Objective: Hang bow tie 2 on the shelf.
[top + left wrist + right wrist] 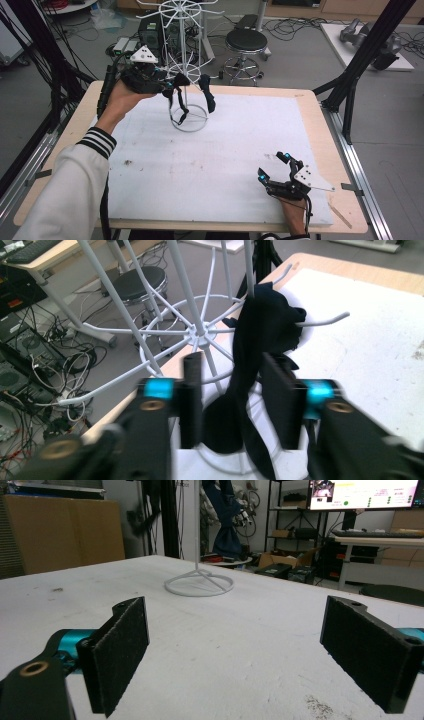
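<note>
Up at the white rack (187, 75), the left gripper (232, 400) has its jaws partly spread around a black cloth (265, 325) hanging from a hook — maybe to grab it. Low on the table (210, 165), the right gripper (235, 655) rests wide open — just waiting.

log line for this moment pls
left gripper: open around black cloth on white wire rack | right gripper: open, empty, low over white mat

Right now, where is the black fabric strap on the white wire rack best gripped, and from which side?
Grip the black strap on its hanging length just below the rack hook, coming from the open hook-tip side as the left gripper does. The strap hangs narrow and free there, and the upper bunch is snagged on the hook.
</note>
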`<act>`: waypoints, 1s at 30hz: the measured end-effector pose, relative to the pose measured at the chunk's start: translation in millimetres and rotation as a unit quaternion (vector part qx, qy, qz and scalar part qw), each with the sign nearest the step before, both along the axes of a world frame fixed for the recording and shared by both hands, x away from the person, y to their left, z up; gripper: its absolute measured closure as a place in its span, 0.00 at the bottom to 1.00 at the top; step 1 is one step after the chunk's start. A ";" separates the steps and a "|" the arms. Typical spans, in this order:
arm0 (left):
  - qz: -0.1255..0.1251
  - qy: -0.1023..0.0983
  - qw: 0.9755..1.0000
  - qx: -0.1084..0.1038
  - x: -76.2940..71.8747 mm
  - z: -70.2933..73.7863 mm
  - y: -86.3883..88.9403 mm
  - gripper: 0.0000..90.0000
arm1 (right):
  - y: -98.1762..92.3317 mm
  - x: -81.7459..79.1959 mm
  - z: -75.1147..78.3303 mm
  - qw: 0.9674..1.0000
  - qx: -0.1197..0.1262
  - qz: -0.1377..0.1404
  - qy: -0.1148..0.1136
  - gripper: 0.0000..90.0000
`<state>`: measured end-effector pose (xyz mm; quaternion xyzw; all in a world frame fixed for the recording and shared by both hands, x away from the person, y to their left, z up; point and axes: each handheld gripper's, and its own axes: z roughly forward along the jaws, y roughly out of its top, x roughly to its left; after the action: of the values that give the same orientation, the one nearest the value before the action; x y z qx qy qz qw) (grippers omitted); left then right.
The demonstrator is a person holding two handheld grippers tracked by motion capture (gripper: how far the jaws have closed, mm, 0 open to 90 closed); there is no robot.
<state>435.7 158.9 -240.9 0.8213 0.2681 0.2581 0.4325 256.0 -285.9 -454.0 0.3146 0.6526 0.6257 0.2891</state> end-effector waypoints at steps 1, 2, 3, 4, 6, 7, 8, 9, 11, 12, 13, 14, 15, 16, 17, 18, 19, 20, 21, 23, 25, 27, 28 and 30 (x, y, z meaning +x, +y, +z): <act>0.000 0.000 1.000 -0.003 0.1 0.0 -0.1 0.54 | 0.1 -0.3 0.0 1.000 0.000 0.000 0.001 0.13; -0.001 -0.001 1.000 -0.006 0.1 0.2 0.0 0.50 | 0.2 -0.4 0.0 1.000 0.001 0.000 0.001 0.13; -0.002 -0.004 1.000 -0.007 -0.3 0.9 0.3 0.46 | 0.2 -0.6 0.0 1.000 0.002 0.000 0.001 0.13; -0.004 -0.005 1.000 -0.015 -1.1 1.3 0.5 0.43 | 0.3 -0.7 -0.1 1.000 0.003 -0.001 0.001 0.13; -0.012 -0.012 0.999 -0.027 -3.4 3.9 2.8 0.36 | 0.1 -0.8 -0.1 1.000 0.003 -0.001 0.001 0.13; -0.015 -0.016 0.999 -0.033 -5.0 5.4 4.2 0.33 | -0.1 -0.5 -0.1 1.000 0.003 -0.001 -0.001 0.13; -0.020 -0.018 0.999 -0.039 -6.6 6.8 5.8 0.31 | -0.2 -0.6 -0.1 1.000 0.003 -0.001 -0.001 0.13; -0.022 -0.020 0.999 -0.042 -8.2 7.9 7.2 0.29 | -0.2 -0.5 -0.1 1.000 0.003 -0.001 -0.001 0.13; -0.037 -0.025 0.997 -0.055 -15.3 9.2 11.8 0.21 | -0.3 -0.2 -0.2 1.000 0.003 -0.001 -0.002 0.13; -0.041 -0.028 0.997 -0.054 -19.2 8.5 13.6 0.20 | -0.4 -0.2 -0.2 1.000 0.003 -0.001 -0.002 0.13; -0.043 -0.030 0.997 -0.053 -22.7 7.6 14.8 0.20 | -0.3 -0.2 -0.2 1.000 0.003 -0.001 -0.002 0.13; -0.049 -0.032 0.997 -0.055 -27.3 5.9 17.1 0.20 | -0.2 -0.5 -0.1 1.000 0.003 -0.001 -0.001 0.13; -0.054 -0.035 0.996 -0.057 -32.4 4.1 20.0 0.20 | -0.1 -0.6 -0.1 1.000 0.003 -0.001 -0.001 0.13; -0.055 -0.041 0.996 -0.061 -38.3 2.2 23.2 0.20 | 0.1 -0.9 -0.2 1.000 0.003 -0.001 0.000 0.13; -0.060 -0.048 0.994 -0.072 -44.2 -0.4 26.9 0.20 | -0.1 -0.6 -0.2 1.000 0.002 -0.001 -0.003 0.13; -0.063 -0.056 0.993 -0.081 -52.0 -3.9 32.5 0.20 | 0.2 -1.0 -0.3 1.000 0.003 -0.001 -0.002 0.13; -0.063 -0.062 0.992 -0.088 -56.9 -6.9 35.9 0.20 | 0.1 -1.0 -0.3 1.000 0.002 -0.002 -0.004 0.13; -0.064 -0.071 0.991 -0.098 -64.9 -12.7 41.7 0.20 | 0.1 -1.0 -0.3 1.000 0.002 -0.002 -0.004 0.13; -0.064 -0.077 0.989 -0.105 -71.5 -18.3 46.9 0.20 | -0.3 -0.3 -0.3 1.000 0.002 -0.002 -0.007 0.13; -0.062 -0.093 0.986 -0.121 -84.5 -32.4 58.5 0.20 | -0.4 -0.3 -0.1 1.000 0.003 -0.004 -0.001 0.13; -0.055 -0.101 0.985 -0.129 -94.5 -46.6 68.9 0.20 | -0.1 -0.4 -0.2 1.000 0.002 -0.003 -0.004 0.13; -0.048 -0.106 0.983 -0.144 -105.9 -66.7 80.4 0.20 | 0.1 -0.7 -0.2 1.000 0.002 -0.003 -0.003 0.13; -0.045 -0.108 0.982 -0.150 -109.4 -73.8 84.1 0.20 | -0.1 -0.4 -0.2 1.000 0.002 -0.004 -0.004 0.13; -0.044 -0.105 0.979 -0.169 -117.6 -93.4 92.4 0.19 | -0.2 -0.7 -0.2 1.000 0.002 -0.005 -0.003 0.13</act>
<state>318.0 251.3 -334.3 0.7153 0.2249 0.2748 0.6018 255.3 -286.1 -454.2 0.3166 0.6485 0.6268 0.2938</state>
